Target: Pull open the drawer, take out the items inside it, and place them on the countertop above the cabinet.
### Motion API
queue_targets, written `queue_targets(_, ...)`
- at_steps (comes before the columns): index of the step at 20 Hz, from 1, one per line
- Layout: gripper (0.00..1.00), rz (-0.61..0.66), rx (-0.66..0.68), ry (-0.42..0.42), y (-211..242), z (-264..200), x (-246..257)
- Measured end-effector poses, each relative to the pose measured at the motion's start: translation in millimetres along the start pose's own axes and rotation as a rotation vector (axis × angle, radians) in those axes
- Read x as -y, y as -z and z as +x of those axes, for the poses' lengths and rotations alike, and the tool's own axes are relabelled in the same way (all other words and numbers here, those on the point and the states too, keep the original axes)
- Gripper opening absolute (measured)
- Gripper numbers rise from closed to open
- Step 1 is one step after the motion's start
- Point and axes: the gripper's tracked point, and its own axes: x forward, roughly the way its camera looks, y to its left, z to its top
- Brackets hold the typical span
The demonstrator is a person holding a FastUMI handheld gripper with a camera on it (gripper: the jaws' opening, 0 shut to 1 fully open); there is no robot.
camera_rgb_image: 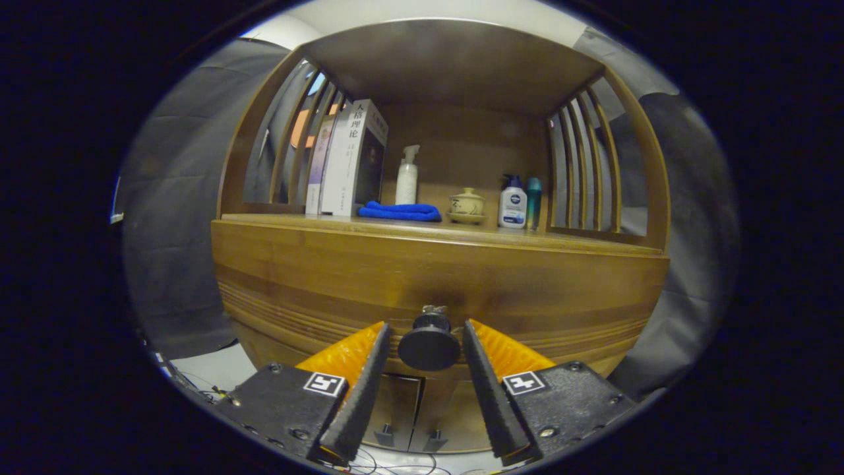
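Gripper view, nearest first: the gripper (427,340) is held level and square to the cabinet front, its two fingers (359,389) spread apart and released, gripping nothing. Between the fingertips sits the drawer's round dark knob (428,347); a narrow gap shows on either side, so neither finger touches it. The knob's flat face points straight back at the tool, on a short stem running into the wood.

Just beyond the fingers is the drawer (435,287), a wide wooden front with horizontal grain and grooved bands along its lower part. Its long axis runs side to side across the fingers, and it sits shut, flush with the cabinet. Below the fingers, two small cabinet doors (412,412) with handles are visible.

Above the drawer and farther off lies the countertop (593,243), under a slatted wooden shelf frame. On it, left of the fingers' line, stand upright books (349,161), with a folded blue cloth (400,212) in front and a white spray bottle (407,177) behind. To the right are a small lidded cup on a saucer (467,204), a white pump bottle (512,203) and a teal bottle (533,201).
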Motion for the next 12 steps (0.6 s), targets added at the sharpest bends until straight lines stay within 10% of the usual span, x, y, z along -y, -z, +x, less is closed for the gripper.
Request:
queue_targets(3,0.51,-0.012,0.018,0.027,-1.2,2.5,7.6)
queue_targets(12,0.42,0.013,-0.035,0.055,0.8,1.6,7.5)
